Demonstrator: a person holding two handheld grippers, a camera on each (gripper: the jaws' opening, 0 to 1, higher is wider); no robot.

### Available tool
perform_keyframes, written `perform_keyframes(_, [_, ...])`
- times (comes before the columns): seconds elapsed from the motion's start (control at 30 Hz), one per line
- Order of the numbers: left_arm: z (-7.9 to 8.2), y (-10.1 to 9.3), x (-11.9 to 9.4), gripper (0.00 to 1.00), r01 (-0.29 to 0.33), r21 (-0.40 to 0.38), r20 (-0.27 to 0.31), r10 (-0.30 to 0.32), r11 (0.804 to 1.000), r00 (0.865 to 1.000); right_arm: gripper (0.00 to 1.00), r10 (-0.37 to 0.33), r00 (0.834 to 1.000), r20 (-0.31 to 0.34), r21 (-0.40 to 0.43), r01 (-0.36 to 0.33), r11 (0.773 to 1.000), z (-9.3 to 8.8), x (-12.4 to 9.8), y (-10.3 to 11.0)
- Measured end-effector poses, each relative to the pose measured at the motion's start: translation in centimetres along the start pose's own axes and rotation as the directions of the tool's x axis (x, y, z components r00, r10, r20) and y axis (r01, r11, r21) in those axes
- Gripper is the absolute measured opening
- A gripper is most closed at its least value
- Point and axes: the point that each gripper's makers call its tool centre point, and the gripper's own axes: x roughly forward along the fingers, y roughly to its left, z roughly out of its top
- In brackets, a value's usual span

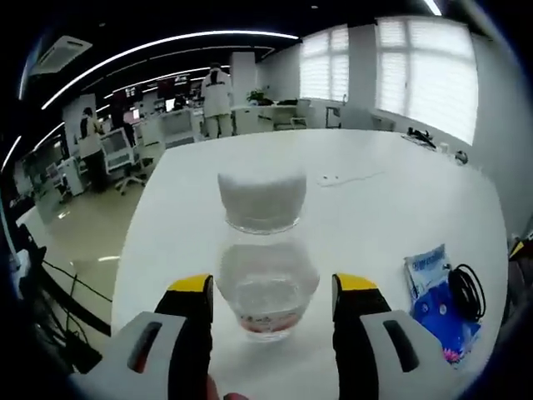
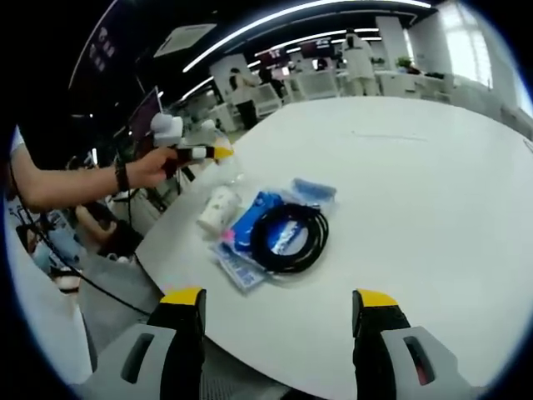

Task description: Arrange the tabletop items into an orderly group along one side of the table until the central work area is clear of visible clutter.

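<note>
The left gripper (image 1: 272, 292) is sitting with its jaws apart around a clear bottle (image 1: 265, 254) on the white table (image 1: 375, 208). The right gripper (image 2: 279, 304) is hovering with jaws spread, facing a black cable (image 2: 289, 236) lying on blue packets (image 2: 254, 221).

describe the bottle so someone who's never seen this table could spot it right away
On the big white table, look near the edge where the blue packet and coiled black cable lie. Just beside them stands a small clear plastic bottle between the open jaws of the left gripper. Its see-through body and wide white cap set it apart.
</note>
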Motion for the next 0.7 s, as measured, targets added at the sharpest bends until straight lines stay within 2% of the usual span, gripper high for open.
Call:
perform_keyframes(0.13, [0.0, -0.4, 0.3, 0.41, 0.028, 0.015, -0.001, -0.028, 1.000, 1.000, 0.73, 0.006, 1.000, -0.004, -0.012, -0.006, 1.000, 0.3, 0.2, 0.5])
perform_keyframes(0.27, [0.1, -0.8, 0.4, 0.39, 0.029, 0.008, 0.008, -0.029, 1.000, 1.000, 0.73, 0.008, 1.000, 0.004, -0.015, -0.008, 1.000, 0.7, 0.4, 0.4])
perform_keyframes(0.53, [0.6, -0.5, 1.0, 0.39, -0.121, -0.073, 0.012, 0.122, 0.990, 0.992, 0.73, 0.004, 1.000, 0.005, -0.020, -0.004, 1.000, 0.9, 0.4, 0.5])
perform_keyframes(0.7, [0.9, 0.4, 1.7, 0.39, -0.166, -0.092, 0.009, 0.168, 0.982, 0.986, 0.73, -0.005, 1.000, 0.009, -0.017, 0.005, 1.000, 0.9, 0.0, 0.0])
